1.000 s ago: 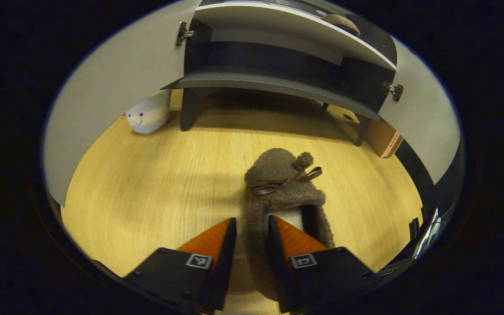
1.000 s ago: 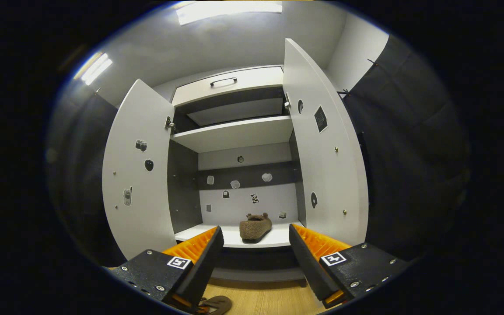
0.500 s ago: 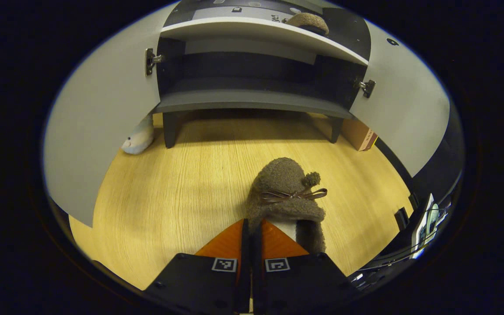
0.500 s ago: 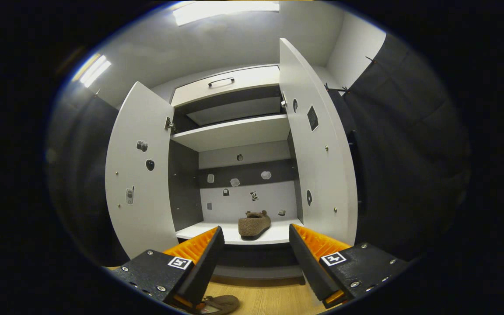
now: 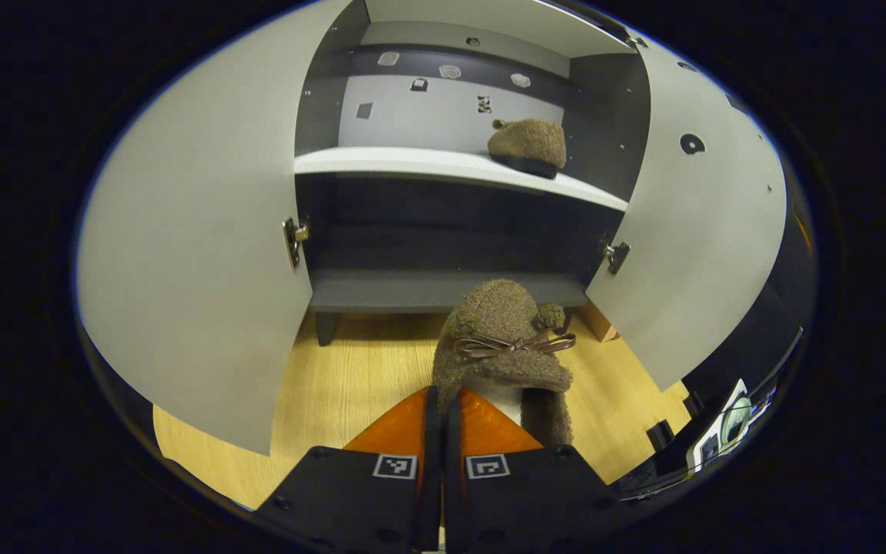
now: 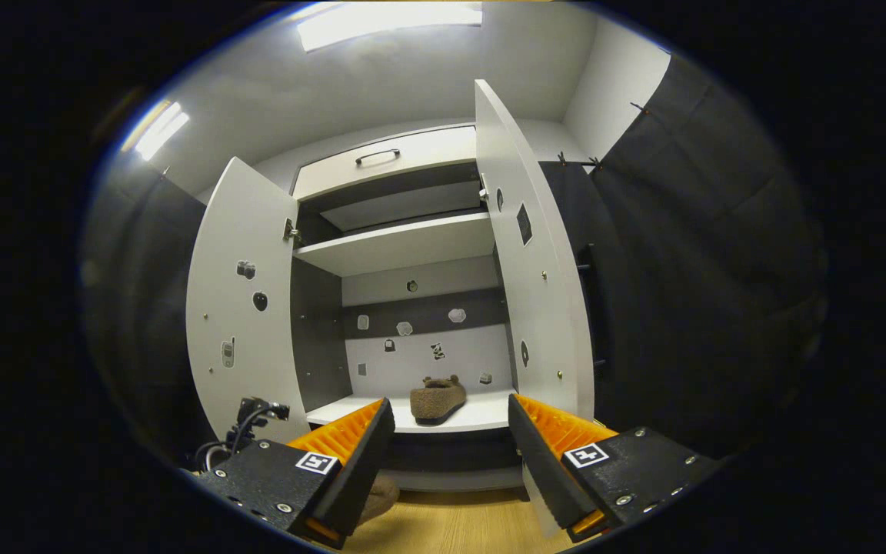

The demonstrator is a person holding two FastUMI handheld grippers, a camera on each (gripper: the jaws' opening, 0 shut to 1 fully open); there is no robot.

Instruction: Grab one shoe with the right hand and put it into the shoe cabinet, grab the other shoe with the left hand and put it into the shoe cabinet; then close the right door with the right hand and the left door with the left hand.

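My left gripper [image 5: 443, 396] is shut on the side wall of a brown fuzzy slipper [image 5: 504, 338] with a bow and pompom, held above the wooden floor in front of the shoe cabinet. A second matching slipper [image 5: 527, 145] lies on the white lower shelf [image 5: 381, 161], toward its right side. Both white doors stand wide open, the left door [image 5: 197, 246] and the right door [image 5: 708, 223]. In the right gripper view my right gripper [image 6: 451, 454] is open with nothing between its fingers, facing the cabinet from farther back; the shelved slipper [image 6: 437, 400] shows between them.
A cardboard box [image 5: 599, 323] sits on the floor [image 5: 351, 385] by the cabinet's right leg. Higher up are another white shelf [image 6: 404, 242] and a drawer with a handle [image 6: 378, 158]. Dark cloth [image 6: 681, 269] hangs right of the cabinet.
My left gripper shut on the slipper on the floor, then lifted it and tilted up toward the cabinet's lower shelf. The right gripper stayed open and drifted slightly.
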